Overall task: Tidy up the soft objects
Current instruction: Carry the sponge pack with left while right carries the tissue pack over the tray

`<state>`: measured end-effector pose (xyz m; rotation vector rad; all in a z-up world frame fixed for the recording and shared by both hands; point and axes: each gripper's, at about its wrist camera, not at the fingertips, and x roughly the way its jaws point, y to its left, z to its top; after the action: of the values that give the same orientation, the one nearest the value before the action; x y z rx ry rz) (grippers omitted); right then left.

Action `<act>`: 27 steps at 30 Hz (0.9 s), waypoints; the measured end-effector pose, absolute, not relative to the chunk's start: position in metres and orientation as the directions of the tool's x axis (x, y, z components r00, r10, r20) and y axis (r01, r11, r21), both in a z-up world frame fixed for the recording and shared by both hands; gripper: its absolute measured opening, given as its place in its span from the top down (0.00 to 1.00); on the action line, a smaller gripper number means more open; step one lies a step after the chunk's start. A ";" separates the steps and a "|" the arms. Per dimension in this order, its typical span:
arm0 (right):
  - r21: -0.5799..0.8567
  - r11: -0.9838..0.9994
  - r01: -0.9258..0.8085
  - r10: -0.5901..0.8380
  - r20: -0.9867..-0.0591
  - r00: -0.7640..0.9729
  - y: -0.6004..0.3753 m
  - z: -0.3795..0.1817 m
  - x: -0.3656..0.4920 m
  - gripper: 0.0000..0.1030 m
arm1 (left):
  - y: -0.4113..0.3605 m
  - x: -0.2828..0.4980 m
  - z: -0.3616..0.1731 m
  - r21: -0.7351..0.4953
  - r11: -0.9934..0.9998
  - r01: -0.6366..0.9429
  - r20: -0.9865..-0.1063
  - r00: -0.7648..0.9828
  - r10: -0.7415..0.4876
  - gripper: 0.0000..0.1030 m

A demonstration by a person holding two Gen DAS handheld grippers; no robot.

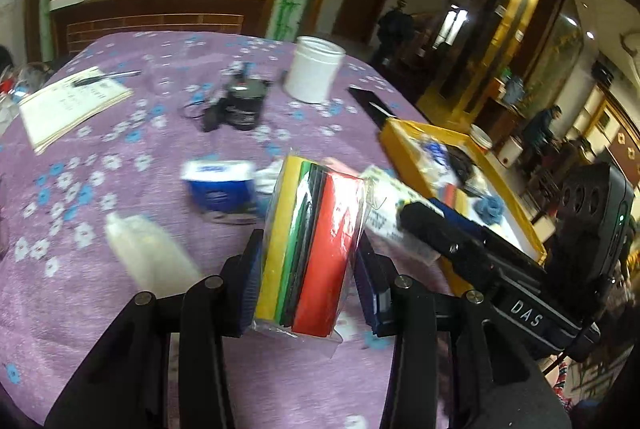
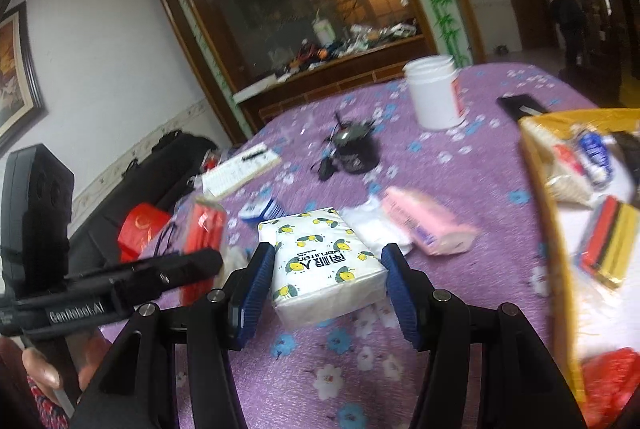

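My left gripper [image 1: 308, 253] is shut on a clear-wrapped pack of coloured sponge cloths [image 1: 316, 245], yellow, green, black and red, held above the purple flowered tablecloth [image 1: 100, 289]. My right gripper [image 2: 328, 269] is shut on a white tissue pack with lemon print [image 2: 324, 261], lifted over the cloth; that pack shows at the right in the left wrist view [image 1: 390, 209]. A yellow-rimmed tray [image 2: 548, 213] at the right holds a similar sponge pack [image 2: 610, 241] and other soft items. A pink tissue pack [image 2: 424, 221] and a blue pack [image 1: 220, 185] lie on the table.
A white plastic jar [image 1: 314, 69] and a black cup with a cable [image 1: 242, 105] stand at the far side. A notepad with a pen [image 1: 72, 101] lies far left. A white cloth [image 2: 372, 225] lies beside the pink pack. A dark phone [image 2: 520, 105] lies beyond the tray.
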<state>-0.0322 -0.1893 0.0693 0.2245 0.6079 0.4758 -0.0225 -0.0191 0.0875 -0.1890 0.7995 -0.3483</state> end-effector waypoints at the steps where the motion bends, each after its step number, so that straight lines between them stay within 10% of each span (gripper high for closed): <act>1: 0.340 0.871 -0.354 0.485 -0.481 0.730 -0.196 0.073 -0.035 0.45 | -0.028 -0.022 0.090 -0.296 0.922 0.251 -0.665 0.638 -0.387 0.62; 27: 0.240 0.956 0.170 0.003 -0.585 0.811 -0.427 0.086 -0.062 0.45 | -0.272 0.001 0.059 -0.258 0.784 0.565 -0.748 0.397 -0.532 0.62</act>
<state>-0.0621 -0.4272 0.0858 0.2893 0.6206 -0.0907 0.0009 -0.2717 0.0588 0.0391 0.9321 -0.6948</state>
